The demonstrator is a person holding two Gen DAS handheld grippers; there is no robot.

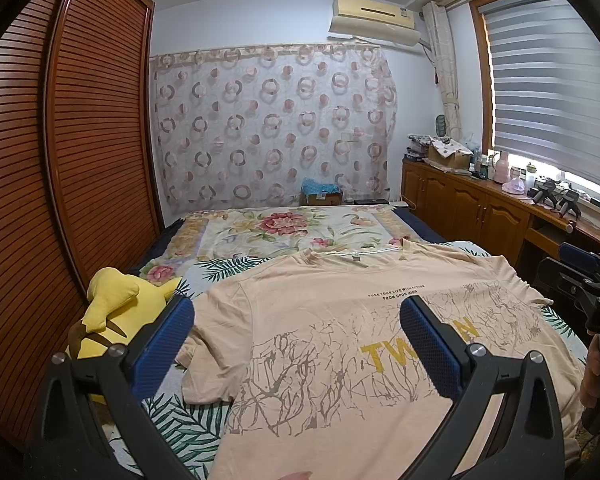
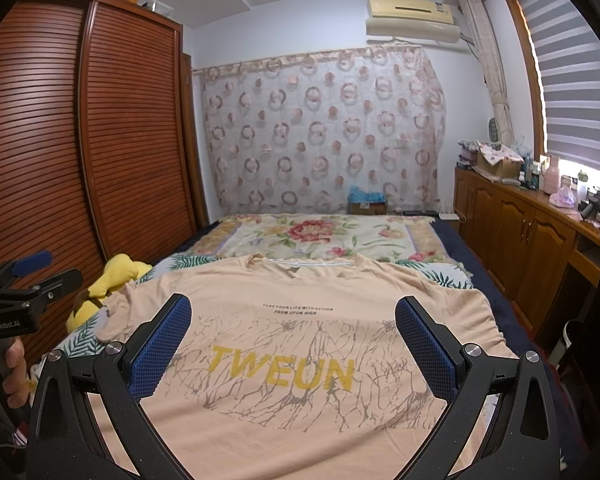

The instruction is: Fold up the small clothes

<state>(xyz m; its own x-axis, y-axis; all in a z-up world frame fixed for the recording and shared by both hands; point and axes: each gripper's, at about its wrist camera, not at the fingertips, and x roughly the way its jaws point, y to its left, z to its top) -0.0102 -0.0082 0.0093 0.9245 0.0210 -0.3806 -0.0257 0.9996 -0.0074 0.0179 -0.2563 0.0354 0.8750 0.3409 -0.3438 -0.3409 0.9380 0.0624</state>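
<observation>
Peach T-shirt is lying flat across the bed's near end; left gripper and right gripper are hovering wide open, holding nothing; yellow plush toy is sitting at the bed's left edge.

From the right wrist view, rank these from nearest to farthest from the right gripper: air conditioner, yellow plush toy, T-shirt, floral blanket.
1. T-shirt, directly under the right gripper.
2. Yellow plush toy, left, at the bed's edge.
3. Floral blanket, ahead, beyond the collar.
4. Air conditioner, high on the far wall.
</observation>
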